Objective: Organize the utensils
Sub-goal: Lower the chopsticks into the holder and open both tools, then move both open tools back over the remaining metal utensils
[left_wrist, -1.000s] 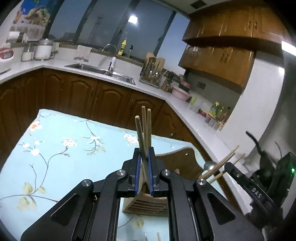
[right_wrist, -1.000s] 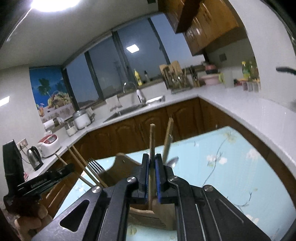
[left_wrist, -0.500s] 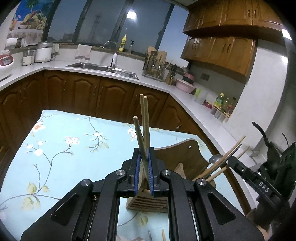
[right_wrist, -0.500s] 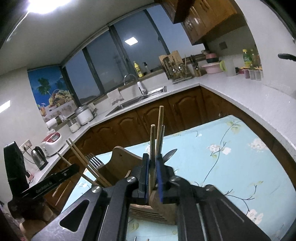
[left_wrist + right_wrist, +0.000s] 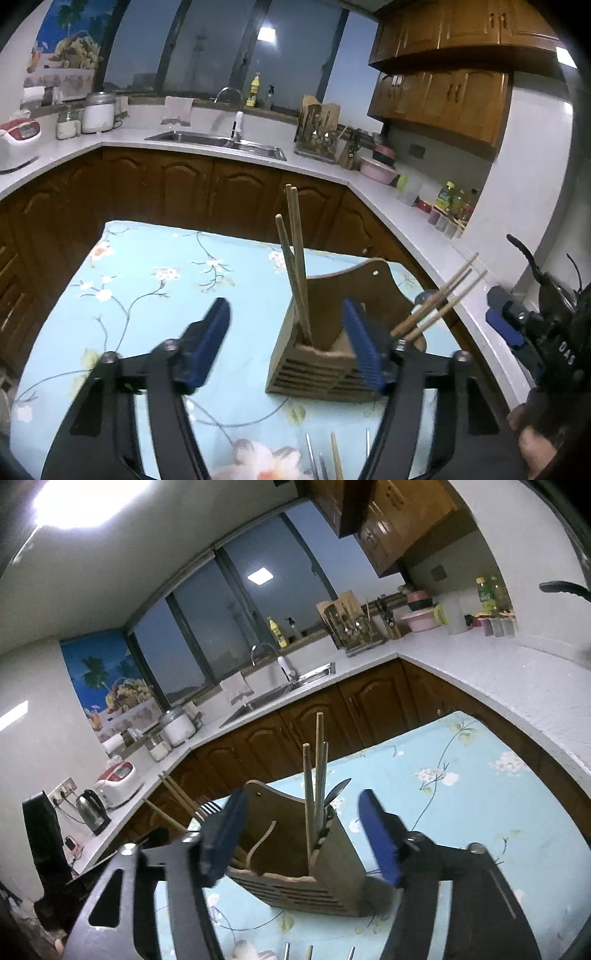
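We held both tongs spread wide and empty, the left tongs (image 5: pixel 286 350) and the right tongs (image 5: pixel 303 836). The wooden holder (image 5: pixel 332 347) stood on the bench (image 5: pixel 147 280) just ahead, between their tips. Chopsticks (image 5: pixel 295 258) stood upright in it.

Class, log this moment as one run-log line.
left gripper: open | right gripper: open | chopsticks: upright in wooden holder

Utensils (image 5: pixel 334 458) on the tablecloth were cut off by the bottom edge. The left gripper (image 5: pixel 291 350) showed motion blur. Chopstick (image 5: pixel 297 266) bases were hidden inside the holder (image 5: pixel 325 365).
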The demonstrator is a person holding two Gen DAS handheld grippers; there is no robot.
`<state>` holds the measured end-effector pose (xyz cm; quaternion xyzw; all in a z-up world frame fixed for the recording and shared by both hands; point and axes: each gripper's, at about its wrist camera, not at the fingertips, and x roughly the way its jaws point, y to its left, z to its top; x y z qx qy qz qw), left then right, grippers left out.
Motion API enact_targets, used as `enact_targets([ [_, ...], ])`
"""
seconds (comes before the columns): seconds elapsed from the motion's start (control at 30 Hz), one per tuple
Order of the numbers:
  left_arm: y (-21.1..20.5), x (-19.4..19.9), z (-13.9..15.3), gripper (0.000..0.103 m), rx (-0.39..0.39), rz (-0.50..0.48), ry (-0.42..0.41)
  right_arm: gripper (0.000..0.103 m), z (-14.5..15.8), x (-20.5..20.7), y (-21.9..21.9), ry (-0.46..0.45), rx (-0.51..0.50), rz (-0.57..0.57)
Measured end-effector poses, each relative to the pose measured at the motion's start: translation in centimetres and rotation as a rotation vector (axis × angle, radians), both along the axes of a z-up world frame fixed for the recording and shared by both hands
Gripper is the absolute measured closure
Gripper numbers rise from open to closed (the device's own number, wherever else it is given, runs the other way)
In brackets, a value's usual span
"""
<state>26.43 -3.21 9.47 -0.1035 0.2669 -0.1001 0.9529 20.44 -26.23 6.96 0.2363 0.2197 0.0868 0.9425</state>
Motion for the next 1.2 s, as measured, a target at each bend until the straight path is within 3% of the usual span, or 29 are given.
enact_targets([
  [0.13,0.6,-2.3,-0.3,0.022,0.019,0.018,-0.001,0.022,0.2,-2.0,-0.2,-0.011,0.010,0.003],
  [0.27,1.4,-4.6,-1.8,0.021,0.023,0.003,0.033,0.017,-0.2,-4.5,-0.6,0.001,0.018,0.002],
  [0.7,3.3,-10.6,-8.6,0.021,-0.005,0.000,0.198,0.015,-4.6,-11.0,-1.3,0.136,-0.030,-0.028],
  [0.9,2.7,-11.2,-10.4,0.021,-0.010,-0.032,0.252,0.014,-6.5,-12.8,-0.7,0.187,-0.076,-0.020],
  [1.1,-0.1,-9.3,-11.7,0.021,0.028,-0.083,0.320,0.014,-7.8,-13.4,-1.0,0.213,-0.064,-0.030],
  [1.2,-1.9,-7.6,-12.5,0.030,0.063,-0.107,0.352,0.014,-8.1,-13.0,-1.4,0.224,-0.052,-0.033],
])
